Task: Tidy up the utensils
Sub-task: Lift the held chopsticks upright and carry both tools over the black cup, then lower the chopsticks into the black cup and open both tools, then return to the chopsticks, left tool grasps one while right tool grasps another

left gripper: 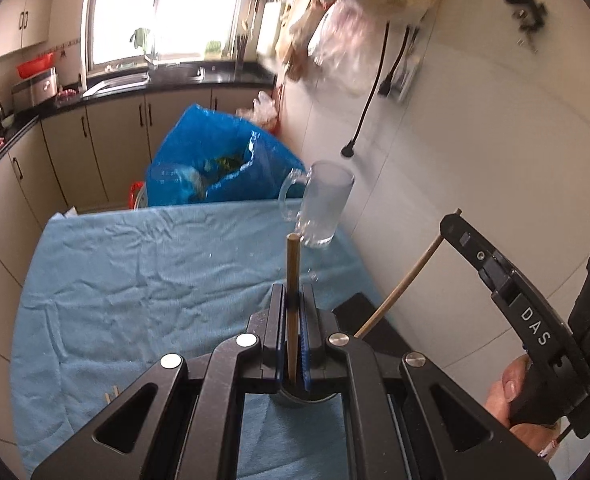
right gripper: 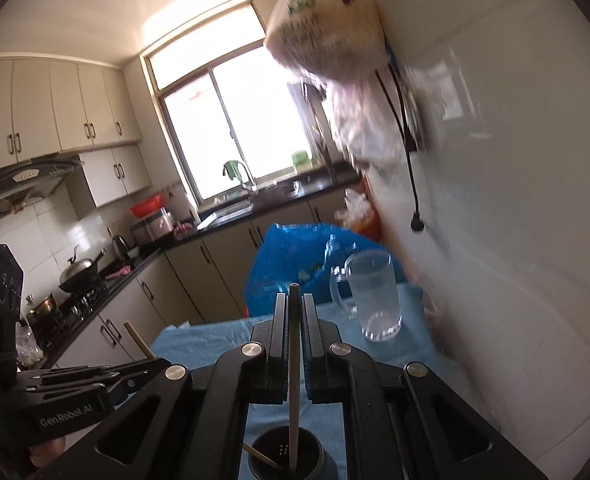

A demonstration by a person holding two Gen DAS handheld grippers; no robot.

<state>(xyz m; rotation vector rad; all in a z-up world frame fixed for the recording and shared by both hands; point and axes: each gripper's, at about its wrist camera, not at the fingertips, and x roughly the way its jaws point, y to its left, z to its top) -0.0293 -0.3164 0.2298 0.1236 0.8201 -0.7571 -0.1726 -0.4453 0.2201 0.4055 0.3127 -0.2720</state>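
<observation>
My left gripper point(left gripper: 293, 292) is shut on a wooden chopstick point(left gripper: 293, 264) that stands upright between its blue pads, over a dark cup point(left gripper: 295, 398) on the blue cloth point(left gripper: 135, 280). To its right, a hand holds my right gripper point(left gripper: 451, 220), shut on a second chopstick point(left gripper: 407, 280). In the right wrist view the right gripper point(right gripper: 293, 300) clamps that chopstick point(right gripper: 294, 360), whose lower end reaches into the dark cup point(right gripper: 285, 456); another stick leans inside the cup. The left gripper point(right gripper: 151, 364) shows at the left with its chopstick point(right gripper: 137, 338).
A clear glass mug point(left gripper: 323, 204) stands at the far right of the cloth, close to the white wall point(left gripper: 475, 160). A blue plastic bag point(left gripper: 223, 160) sits behind the table. Two stick ends point(left gripper: 111, 394) lie at the near left. Kitchen cabinets line the left.
</observation>
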